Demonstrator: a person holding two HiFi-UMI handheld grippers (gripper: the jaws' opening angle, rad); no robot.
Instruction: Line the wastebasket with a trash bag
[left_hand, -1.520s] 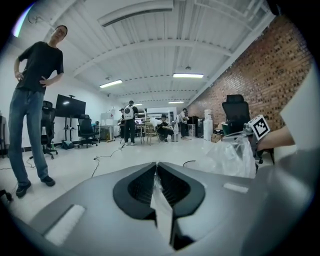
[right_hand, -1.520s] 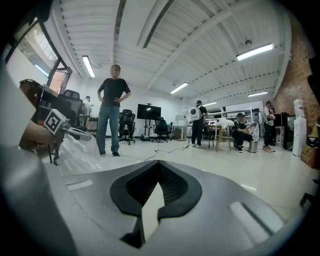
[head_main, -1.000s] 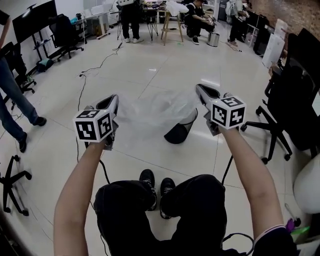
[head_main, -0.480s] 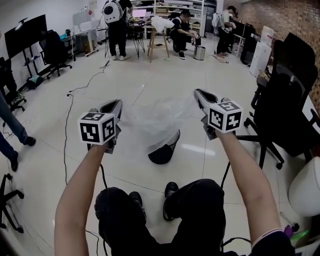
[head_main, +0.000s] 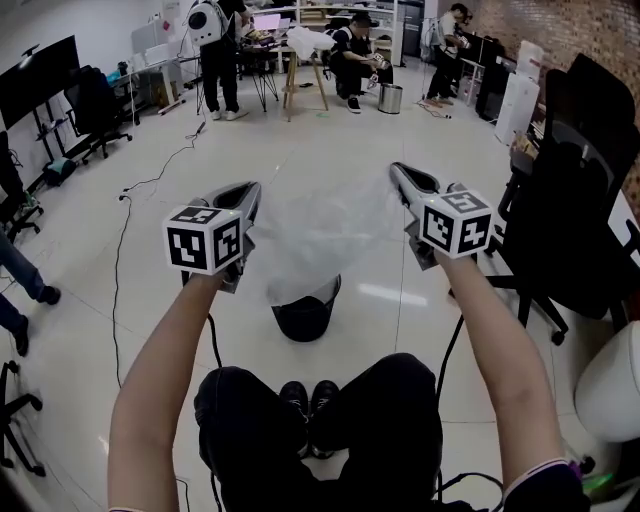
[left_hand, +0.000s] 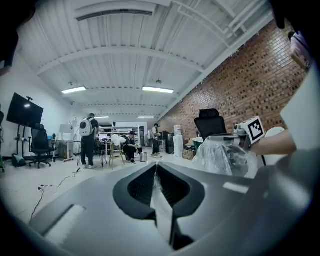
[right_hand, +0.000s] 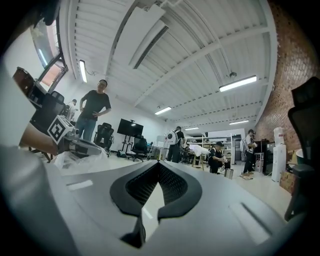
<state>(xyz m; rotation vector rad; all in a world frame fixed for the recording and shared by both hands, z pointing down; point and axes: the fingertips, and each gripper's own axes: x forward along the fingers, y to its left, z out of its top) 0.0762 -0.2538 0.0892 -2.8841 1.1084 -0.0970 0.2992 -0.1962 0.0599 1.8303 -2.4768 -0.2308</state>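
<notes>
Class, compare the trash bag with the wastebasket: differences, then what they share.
The trash bag is clear, crinkled film; the wastebasket is dark and opaque. The trash bag hangs stretched between the left gripper and right gripper; the wastebasket stands on the floor. Both sit centred before the person.

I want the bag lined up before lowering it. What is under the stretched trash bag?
A black wastebasket sits on the floor below the clear trash bag. The bag's hanging bottom covers most of its opening, so its inside cannot be seen.
</notes>
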